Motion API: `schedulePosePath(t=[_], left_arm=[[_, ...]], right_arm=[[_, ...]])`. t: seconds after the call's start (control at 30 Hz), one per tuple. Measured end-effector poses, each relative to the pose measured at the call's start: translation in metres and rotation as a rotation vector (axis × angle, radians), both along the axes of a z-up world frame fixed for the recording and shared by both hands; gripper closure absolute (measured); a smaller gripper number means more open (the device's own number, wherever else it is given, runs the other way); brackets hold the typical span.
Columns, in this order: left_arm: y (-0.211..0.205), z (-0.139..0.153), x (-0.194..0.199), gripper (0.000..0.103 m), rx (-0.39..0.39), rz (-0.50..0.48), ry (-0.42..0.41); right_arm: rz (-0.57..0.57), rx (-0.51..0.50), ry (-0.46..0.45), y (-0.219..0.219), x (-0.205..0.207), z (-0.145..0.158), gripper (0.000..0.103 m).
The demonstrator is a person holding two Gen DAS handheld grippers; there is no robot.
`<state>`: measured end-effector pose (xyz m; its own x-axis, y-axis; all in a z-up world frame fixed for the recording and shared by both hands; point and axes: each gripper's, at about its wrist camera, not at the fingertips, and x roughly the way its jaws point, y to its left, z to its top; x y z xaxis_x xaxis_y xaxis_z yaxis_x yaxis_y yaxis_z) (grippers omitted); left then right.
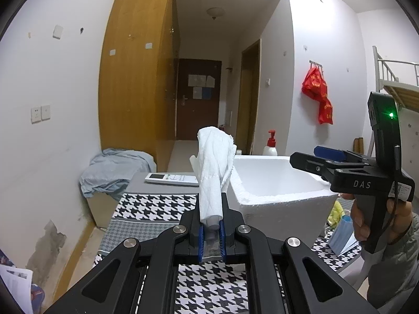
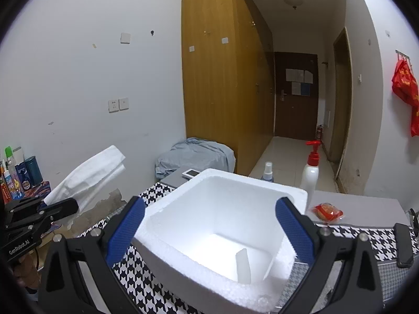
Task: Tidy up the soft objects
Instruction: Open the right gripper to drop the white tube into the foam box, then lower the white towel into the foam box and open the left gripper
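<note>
While pinching a rolled white quilted cloth (image 1: 213,172) between blue ribbed pads, holding it upright above the desk (image 1: 146,209) with the left tool (image 1: 211,238) pressed tight on its lower end. Spreading wide on the right tool (image 2: 209,233), blue textured pads standing either side of the white foam box (image 2: 227,282) with nothing gripped between them (jaws just opened, bare). Showing a crumbly, beaded rim on that box, square and deep, a loose foam piece (image 2: 243,264) standing inside. Covering the desk in black-and-white houndstooth cloth, with a grey band beyond. Sitting on it: a white remote (image 1: 171,179), a pump bottle with a red top (image 2: 310,170), a small spray bottle (image 2: 267,172), a red wrapped packet (image 2: 327,212). Lying crumpled on a low stand beside the wooden wardrobe (image 2: 222,78), a pale blue fabric heap (image 2: 193,157). Hanging from a wall hook, a red bag (image 1: 318,94). Reading soft and creased, the cloth, twisted loosely toward its top.
</note>
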<state>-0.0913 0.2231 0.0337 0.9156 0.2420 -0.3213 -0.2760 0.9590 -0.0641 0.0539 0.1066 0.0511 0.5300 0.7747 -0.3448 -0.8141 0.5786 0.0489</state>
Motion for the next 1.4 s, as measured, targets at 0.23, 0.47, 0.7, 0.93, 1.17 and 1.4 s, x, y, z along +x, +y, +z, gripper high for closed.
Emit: schedulePosePath(t=[0.23,0.47,0.7,0.93,1.17,1.4], left_arm=[[0.001,0.002,0.006,0.094,-0.007,-0.035,-0.005],[-0.003,0.006,0.021,0.094,-0.004,-0.097,0.005],[-0.006,0.010,0.039,0.094,-0.011,-0.147,0.013],[-0.006,0.013,0.059,0.094,-0.024,-0.186,0.015],[-0.012,0.015,0.077,0.094,-0.043,-0.232,0.024],[-0.021,0.013,0.094,0.094,-0.042,-0.264,0.048]], right_arm=[[-0.033,0.002,0.003,-0.013,-0.003,0.004,0.002],[-0.063,0.012,0.005,-0.029,-0.010,0.006,0.000],[-0.099,0.020,0.005,-0.041,-0.016,0.005,0.000],[-0.143,0.016,-0.002,-0.055,-0.019,0.003,0.000],[-0.189,-0.013,-0.018,-0.068,-0.023,-0.003,0.000],[-0.229,-0.005,-0.013,-0.081,-0.026,-0.009,0.000]])
